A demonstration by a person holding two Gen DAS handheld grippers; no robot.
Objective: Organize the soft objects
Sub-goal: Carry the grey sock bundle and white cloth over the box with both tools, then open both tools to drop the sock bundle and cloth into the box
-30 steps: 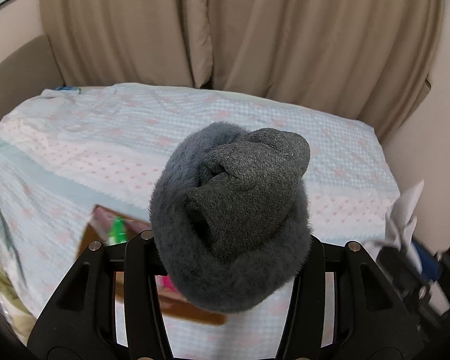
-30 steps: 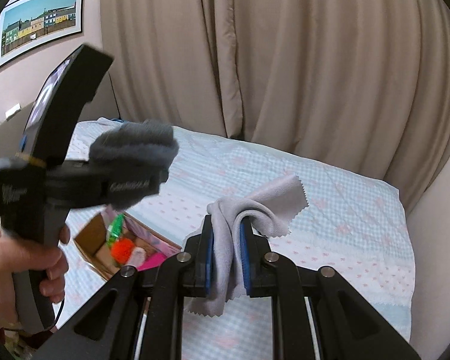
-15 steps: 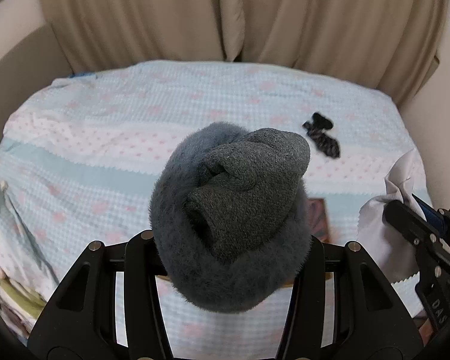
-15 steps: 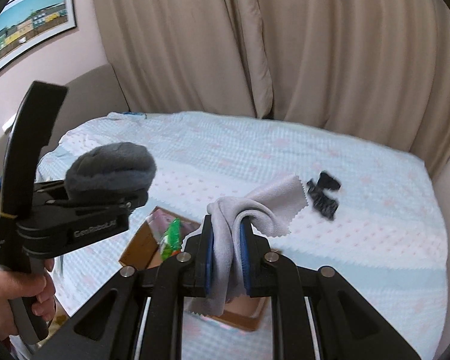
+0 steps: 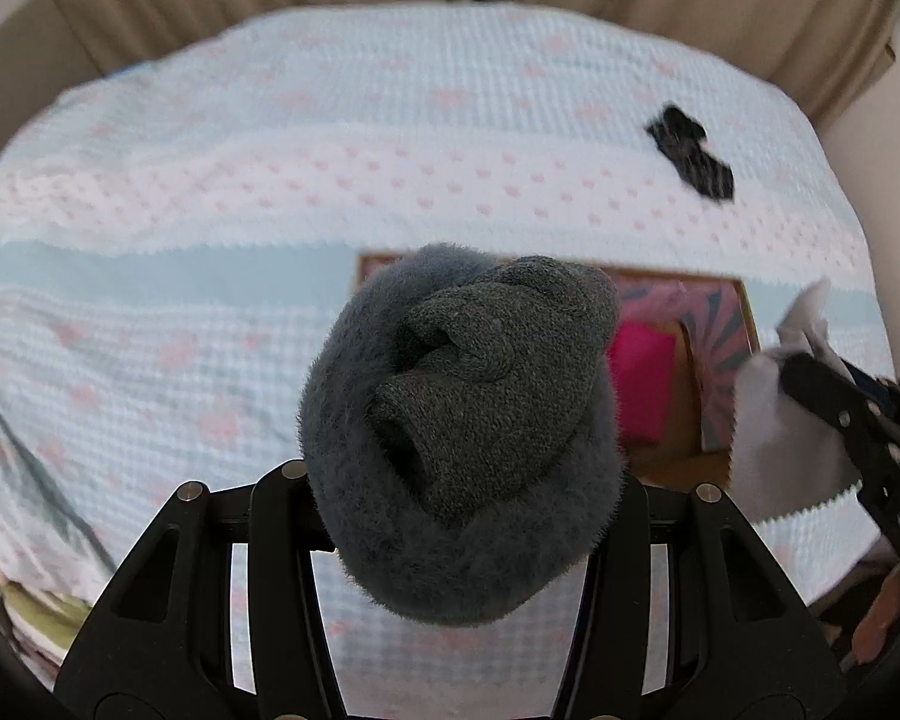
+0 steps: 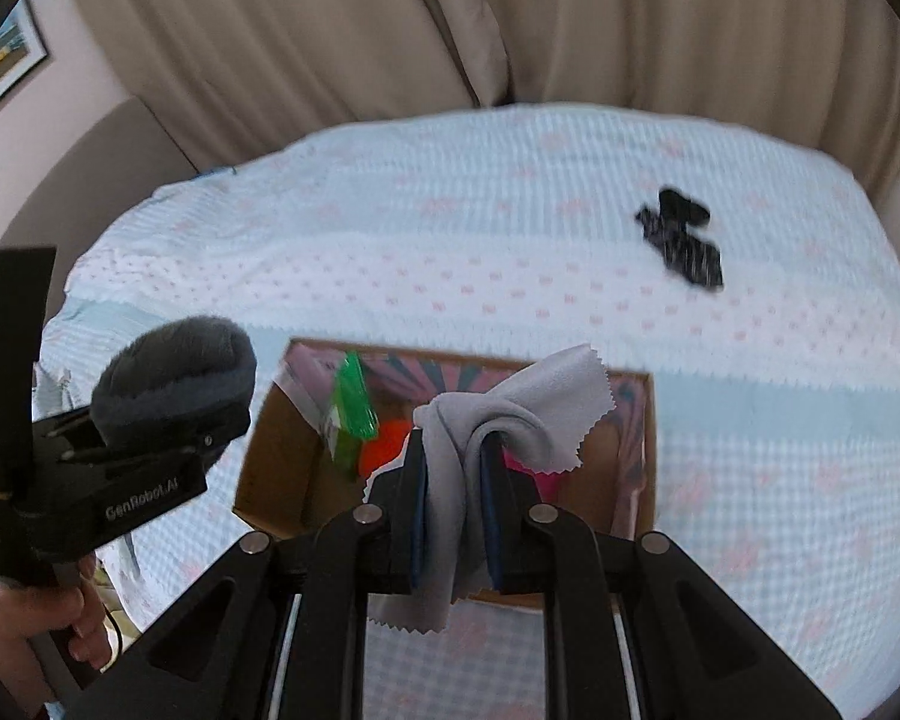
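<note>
A rolled, fuzzy dark-grey sock bundle (image 5: 462,438) is clamped above the open cardboard box (image 6: 270,456). A pale grey cloth (image 6: 492,420) with zigzag edges hangs pinched, folded. A black striped sock (image 6: 681,240), blurred, perhaps a pair, lies on the bed.

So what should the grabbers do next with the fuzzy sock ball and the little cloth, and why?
Probably lower both a bit further toward the open cardboard box before letting go. The left gripper is clamped on the grey sock ball and the right gripper pinches the grey cloth, both held above the box on the bed, so releasing now might miss it.
</note>
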